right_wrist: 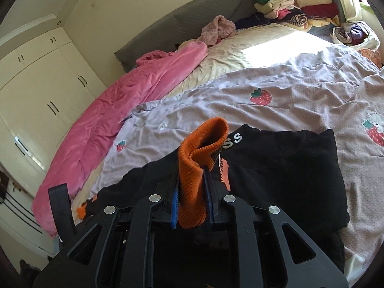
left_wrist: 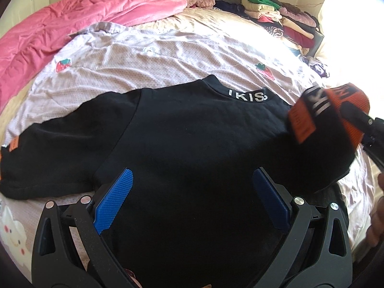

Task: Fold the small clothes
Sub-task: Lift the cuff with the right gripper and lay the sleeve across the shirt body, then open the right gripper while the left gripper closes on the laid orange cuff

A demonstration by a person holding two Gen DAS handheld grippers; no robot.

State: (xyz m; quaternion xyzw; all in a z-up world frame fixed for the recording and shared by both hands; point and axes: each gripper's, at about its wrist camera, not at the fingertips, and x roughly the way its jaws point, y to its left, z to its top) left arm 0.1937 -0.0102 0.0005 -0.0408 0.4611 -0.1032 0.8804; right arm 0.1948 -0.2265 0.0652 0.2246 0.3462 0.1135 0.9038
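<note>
Right gripper [right_wrist: 192,206]: jaws nearly together, the blue pads pinching the orange ribbed cuff [right_wrist: 194,182] of one sleeve; the cuff stands up out of the jaws, folded on itself. From the left wrist view the same cuff [left_wrist: 336,112] hangs above the shirt's right shoulder, the sleeve lifted off the bed.

Left gripper [left_wrist: 192,196]: jaws wide apart, nothing between the pads; it hovers over the lower body of the black sweatshirt [left_wrist: 192,144], whether touching the cloth we cannot tell.

The sweatshirt lies flat, back up, on the strawberry-print quilt [left_wrist: 168,55], collar lettering away from us; the other sleeve [left_wrist: 36,158] is spread out to the left, its orange cuff at the frame edge.

Handling, our judgement: soft, thick knit, light, limp; it will sag wherever unsupported and drag on the quilt rather than slide. The ribbed cuff is the firmest hold. For the body, we would grip hem or side seam through both layers, not mid-panel, where only the top layer would lift.
</note>
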